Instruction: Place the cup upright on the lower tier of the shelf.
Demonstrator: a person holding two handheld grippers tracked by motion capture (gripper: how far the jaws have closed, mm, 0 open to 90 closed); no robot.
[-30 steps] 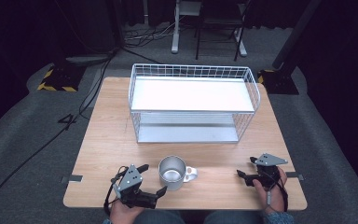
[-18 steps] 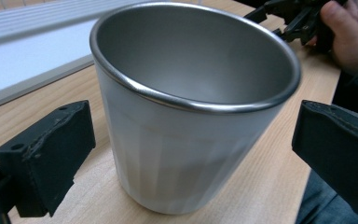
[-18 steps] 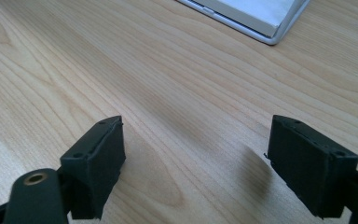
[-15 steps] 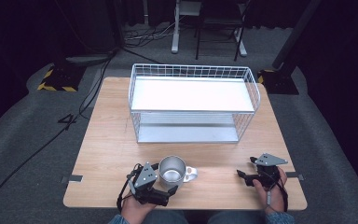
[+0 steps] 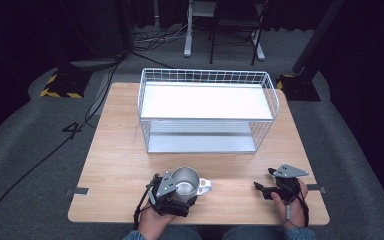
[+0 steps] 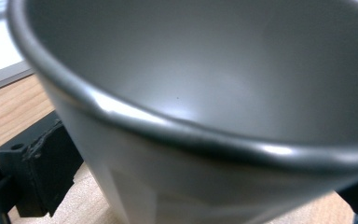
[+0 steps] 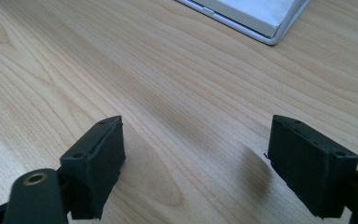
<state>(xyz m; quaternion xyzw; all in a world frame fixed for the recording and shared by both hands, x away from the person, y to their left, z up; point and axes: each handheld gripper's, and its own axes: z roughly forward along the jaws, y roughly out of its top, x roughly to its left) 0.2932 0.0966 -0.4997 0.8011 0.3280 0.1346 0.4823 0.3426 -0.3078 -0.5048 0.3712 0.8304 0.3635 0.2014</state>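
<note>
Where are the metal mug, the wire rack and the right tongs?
metal mug (image 5: 185,178): high view, inner wall near the rim.
wire rack (image 5: 205,75): high view, back wire wall.
right tongs (image 7: 196,163): right gripper view, midway between its open jaws.

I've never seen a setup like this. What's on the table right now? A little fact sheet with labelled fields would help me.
Table: wooden top
Mug: metal mug, upright near the front edge, handle pointing to the person's right
Rack: white wire rack, two shelves, behind the mug
Left tool: left tool at the mug, jaws around its wall; grip not clear
Right tool: right tool open, resting on the table, holding nothing
</note>
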